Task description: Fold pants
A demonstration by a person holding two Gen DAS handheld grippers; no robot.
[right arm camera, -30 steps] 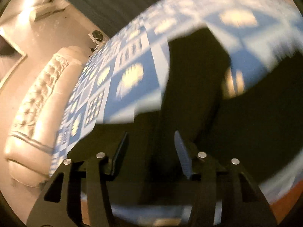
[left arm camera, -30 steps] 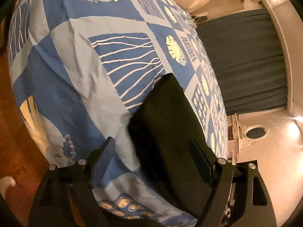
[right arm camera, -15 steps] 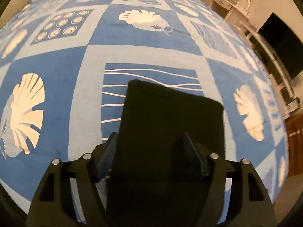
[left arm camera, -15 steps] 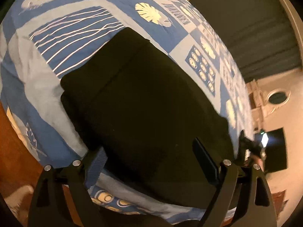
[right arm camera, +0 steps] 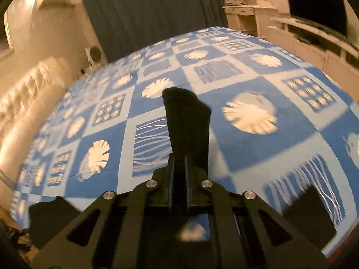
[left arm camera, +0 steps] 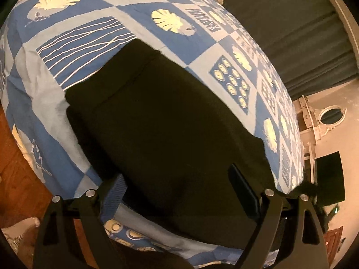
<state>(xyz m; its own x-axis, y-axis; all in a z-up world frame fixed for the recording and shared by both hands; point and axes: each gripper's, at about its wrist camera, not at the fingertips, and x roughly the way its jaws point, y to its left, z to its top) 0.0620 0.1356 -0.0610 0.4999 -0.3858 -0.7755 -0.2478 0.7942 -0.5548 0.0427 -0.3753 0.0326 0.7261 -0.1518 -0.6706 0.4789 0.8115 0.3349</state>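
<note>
The black pants [left arm camera: 170, 121] lie folded in layers on the blue patterned bedspread [left arm camera: 94, 40], near the bed's edge. My left gripper [left arm camera: 179, 188] is open, hovering over the near part of the pants, its fingers apart on either side of the cloth. In the right wrist view my right gripper [right arm camera: 178, 157] is shut on a fold of the black pants [right arm camera: 188, 121], which stands up between the fingers above the bedspread [right arm camera: 246, 143]. More black cloth shows at the lower corners of that view.
A wooden floor [left arm camera: 13, 174] lies left of the bed. Dark curtains [right arm camera: 152, 11] hang beyond the bed. A cream tufted headboard [right arm camera: 29, 94] stands at the left, a white dresser with an oval mirror [left arm camera: 332, 114] and a dark TV [right arm camera: 314, 2] at the right.
My right gripper has shut on a fold of the pants and lifted it, the view swinging up toward the room. My left gripper stayed open over the pants and shifted slightly.
</note>
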